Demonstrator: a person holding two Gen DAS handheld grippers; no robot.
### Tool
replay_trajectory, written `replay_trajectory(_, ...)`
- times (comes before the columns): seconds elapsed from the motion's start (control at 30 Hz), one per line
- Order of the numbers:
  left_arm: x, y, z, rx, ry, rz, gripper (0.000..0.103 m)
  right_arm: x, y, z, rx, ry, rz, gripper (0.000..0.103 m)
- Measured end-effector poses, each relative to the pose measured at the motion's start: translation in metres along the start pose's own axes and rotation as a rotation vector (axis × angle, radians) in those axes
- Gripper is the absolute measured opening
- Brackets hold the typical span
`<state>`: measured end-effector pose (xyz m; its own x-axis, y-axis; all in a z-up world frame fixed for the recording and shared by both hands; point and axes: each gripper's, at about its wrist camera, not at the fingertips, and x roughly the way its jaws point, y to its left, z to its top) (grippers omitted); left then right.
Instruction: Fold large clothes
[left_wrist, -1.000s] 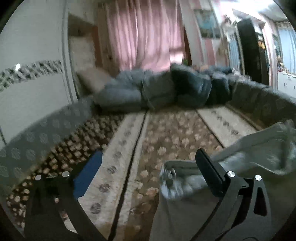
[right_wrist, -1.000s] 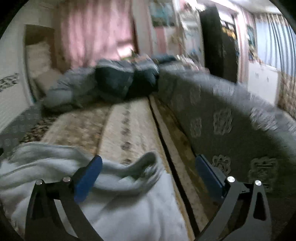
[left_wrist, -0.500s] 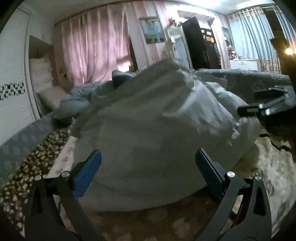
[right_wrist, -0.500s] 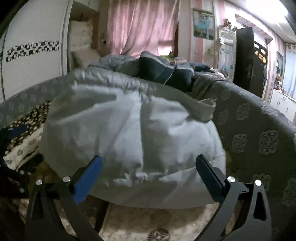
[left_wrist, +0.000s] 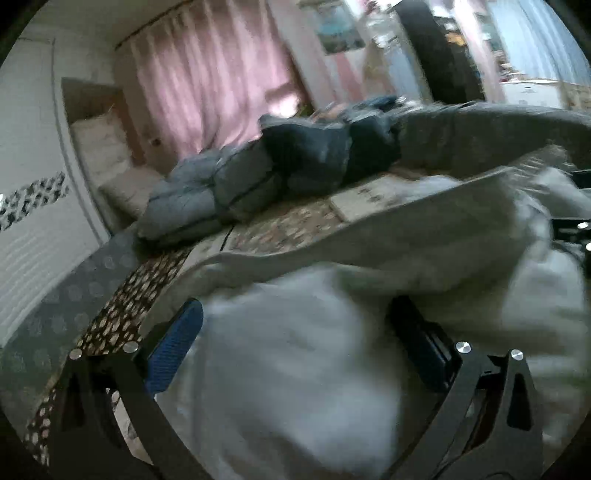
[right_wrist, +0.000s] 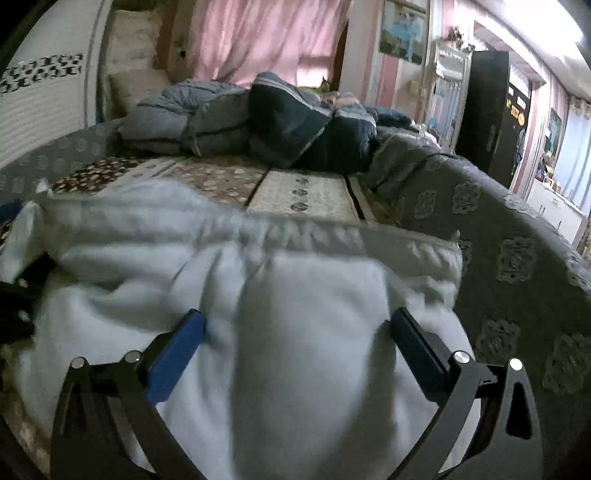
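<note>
A large pale grey garment with a ribbed waistband lies bunched on the patterned bed cover. My left gripper is open, its fingers wide apart with the garment's cloth bulging between them. My right gripper is open too, its blue-padded fingers straddling a fold of the same garment. Part of the right gripper shows at the right edge of the left wrist view. Part of the left gripper shows at the left edge of the right wrist view.
Rolled blue and dark quilts lie across the far end of the bed. A grey patterned sofa back runs along the right. A white cupboard stands left, pink curtains and a dark wardrobe behind.
The garment has dropped from a raised, puffed-up heap to lie lower and flatter on the bed. Both grippers now sit over it with cloth between their open fingers.
</note>
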<state>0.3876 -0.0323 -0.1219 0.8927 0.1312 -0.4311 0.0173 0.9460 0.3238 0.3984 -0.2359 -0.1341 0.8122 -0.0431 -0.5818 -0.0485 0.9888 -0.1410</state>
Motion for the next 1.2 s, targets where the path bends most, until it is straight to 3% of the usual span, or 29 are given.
replay_trajectory(0.13, 0.061, 0.017, -0.008, -0.075, 0.152, -0.015, 0.100, 0.040, -0.003, 0.006, 0.021, 0.100, 0.041, 0.101)
replay_trajectory(0.27, 0.097, 0.016, -0.009, -0.062, 0.234, -0.021, 0.100, 0.074, -0.007, 0.006, 0.043, 0.165, 0.045, 0.102)
replay_trajectory(0.4, 0.127, 0.026, -0.017, -0.124, 0.298, -0.060, 0.100, 0.103, -0.014, -0.001, 0.095, 0.209, 0.079, 0.102)
replay_trajectory(0.77, 0.158, 0.018, -0.042, -0.221, 0.302, -0.063, 0.100, 0.155, -0.013, -0.013, 0.177, 0.234, 0.096, 0.102)
replay_trajectory(1.2, 0.175, 0.018, -0.050, -0.261, 0.365, -0.113, 0.100, 0.159, -0.005, -0.017, 0.157, 0.220, 0.047, 0.101)
